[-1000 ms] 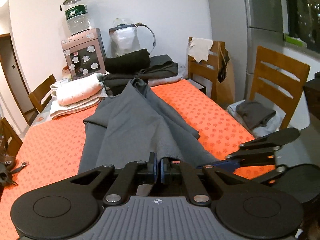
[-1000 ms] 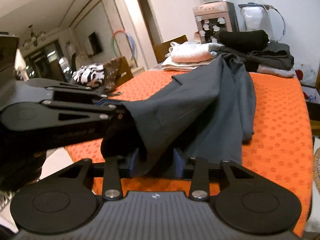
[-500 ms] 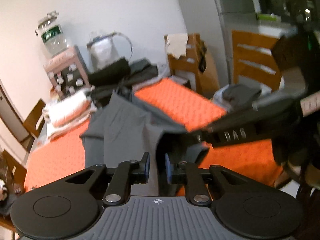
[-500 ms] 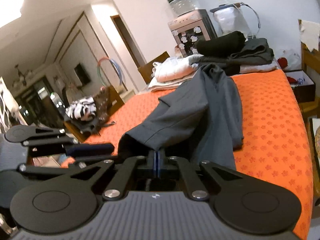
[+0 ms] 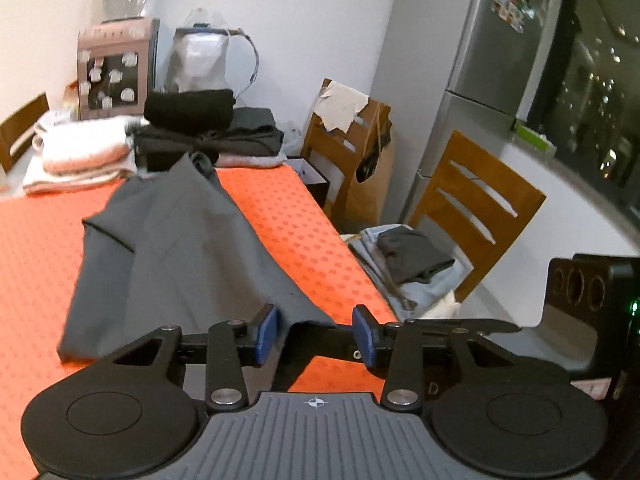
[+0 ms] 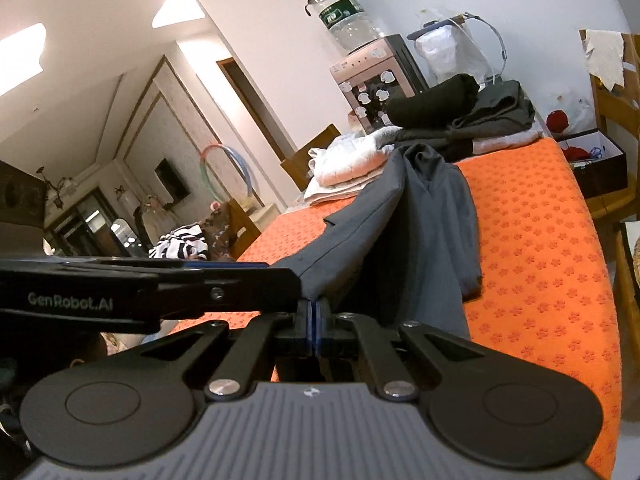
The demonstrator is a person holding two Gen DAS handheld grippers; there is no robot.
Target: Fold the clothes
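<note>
Two grippers meet the grey garment (image 5: 172, 256) draped mid-frame over our orange table (image 5: 36, 240): right gripper (image 6: 313, 320) pinches its hem, while left gripper (image 5: 316, 332) has just been opening, hem between unpressed pads.

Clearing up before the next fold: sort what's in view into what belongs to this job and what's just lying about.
In the job:
grey garment, spread on the orange tablecloth
right gripper, shut on its hem
left gripper, jaws just opened, hem between them unpressed

Lying about:
folded clothes stack
water dispenser
wooden chair
</note>
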